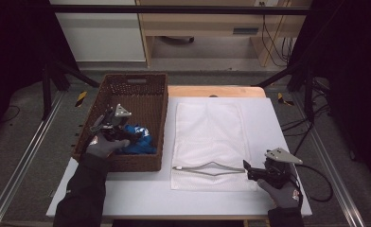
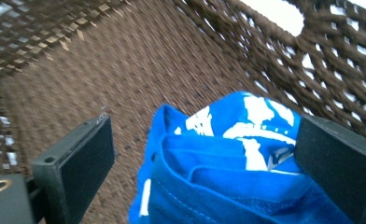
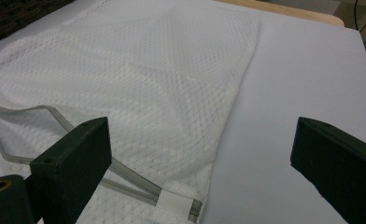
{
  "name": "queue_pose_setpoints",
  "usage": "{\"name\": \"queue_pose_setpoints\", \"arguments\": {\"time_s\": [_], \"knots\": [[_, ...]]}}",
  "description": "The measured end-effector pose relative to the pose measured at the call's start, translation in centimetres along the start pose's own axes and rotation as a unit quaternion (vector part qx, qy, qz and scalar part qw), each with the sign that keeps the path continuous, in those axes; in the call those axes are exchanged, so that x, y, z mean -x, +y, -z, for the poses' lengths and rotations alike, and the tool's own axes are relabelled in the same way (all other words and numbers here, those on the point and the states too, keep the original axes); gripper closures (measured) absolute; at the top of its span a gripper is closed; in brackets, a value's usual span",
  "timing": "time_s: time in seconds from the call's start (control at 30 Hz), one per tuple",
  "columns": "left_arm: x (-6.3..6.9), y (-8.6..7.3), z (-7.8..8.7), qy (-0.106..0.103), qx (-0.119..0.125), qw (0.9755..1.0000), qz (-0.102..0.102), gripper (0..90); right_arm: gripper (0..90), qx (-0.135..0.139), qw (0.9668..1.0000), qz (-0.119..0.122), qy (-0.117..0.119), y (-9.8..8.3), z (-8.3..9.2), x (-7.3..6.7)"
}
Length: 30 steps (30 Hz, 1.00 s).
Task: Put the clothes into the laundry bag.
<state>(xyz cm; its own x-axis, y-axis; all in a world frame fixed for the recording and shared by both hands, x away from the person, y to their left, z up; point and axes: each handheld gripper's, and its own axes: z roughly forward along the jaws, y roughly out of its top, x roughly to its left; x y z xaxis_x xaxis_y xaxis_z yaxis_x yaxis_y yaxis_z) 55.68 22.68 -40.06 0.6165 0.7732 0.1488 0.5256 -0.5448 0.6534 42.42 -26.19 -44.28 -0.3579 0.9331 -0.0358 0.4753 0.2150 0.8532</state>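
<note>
The person wears grey gloves and dark, near-black sleeves that enter from the bottom of the high view; the left sleeve (image 1: 82, 191) bears a small pale marking at the lower left of the frame. The left gripper (image 1: 135, 137) is a black body topped by a grey three-cornered plate. The right gripper (image 1: 246, 169), at the lower right, is black too, with the same kind of grey plate and a black cable looping off to its right. In both gripper views the jaws are thick, matte black rectangular blocks with flat inner faces; each left block has a small round hole at its top corner, and a brass-coloured ring sits at the lower left corner.
</note>
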Motion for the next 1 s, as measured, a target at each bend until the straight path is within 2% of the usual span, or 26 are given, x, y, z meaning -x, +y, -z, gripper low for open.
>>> {"name": "queue_pose_setpoints", "arguments": {"time_s": [0.1,0.13,0.2,0.23,0.37,0.57,0.63,0.8,0.83,0.87,0.93,1.0], "knots": [[0.2,0.0,-0.5,-0.009,-0.015,0.9998,-0.008,3.5,5.5,-0.003,1.0,0.001,0.002,0.0,0.0,-0.1],[0.2,-0.1,-0.6,-0.013,-0.017,0.9997,-0.007,3.4,5.5,-0.003,1.0,0.002,0.002,0.0,-0.1,-0.1],[0.2,-0.2,-1.1,-0.017,-0.038,0.9991,-0.008,2.8,5.4,-0.003,1.0,0.001,0.002,0.0,-0.1,-0.1],[0.2,-0.2,-1.1,-0.017,-0.038,0.9991,-0.008,2.6,5.4,-0.004,1.0,0.0,0.002,0.0,-0.1,-0.1],[0.4,-0.2,-2.0,-0.019,-0.079,0.9963,-0.027,2.2,5.3,-0.005,1.0,0.002,0.003,0.0,-0.1,-0.2],[0.8,-0.4,-2.9,-0.013,-0.115,0.9921,-0.047,2.4,5.3,-0.006,1.0,0.003,0.002,-0.1,-0.2,-0.1],[0.8,-0.4,-3.2,-0.011,-0.128,0.9906,-0.047,2.7,5.3,-0.005,1.0,0.003,0.002,-0.1,-0.2,-0.2],[0.6,-0.5,-3.5,-0.021,-0.146,0.9883,-0.037,4.7,5.3,-0.005,1.0,0.002,0.002,0.0,-0.1,-0.2],[0.5,-0.6,-3.8,-0.029,-0.16,0.9862,-0.033,5.6,5.3,-0.005,1.0,0.002,0.002,0.0,-0.1,-0.2],[0.5,-0.6,-3.9,-0.034,-0.165,0.9852,-0.032,6.9,5.3,-0.005,1.0,0.003,0.002,0.0,-0.1,-0.2],[0.5,-0.6,-4.0,-0.042,-0.172,0.9837,-0.03,11.4,5.3,-0.006,1.0,0.004,0.003,0.0,-0.1,-0.2],[0.5,-0.6,-4.1,-0.052,-0.174,0.9828,-0.032,19.5,5.3,-0.006,1.0,0.004,0.002,0.0,-0.1,-0.2]]}}
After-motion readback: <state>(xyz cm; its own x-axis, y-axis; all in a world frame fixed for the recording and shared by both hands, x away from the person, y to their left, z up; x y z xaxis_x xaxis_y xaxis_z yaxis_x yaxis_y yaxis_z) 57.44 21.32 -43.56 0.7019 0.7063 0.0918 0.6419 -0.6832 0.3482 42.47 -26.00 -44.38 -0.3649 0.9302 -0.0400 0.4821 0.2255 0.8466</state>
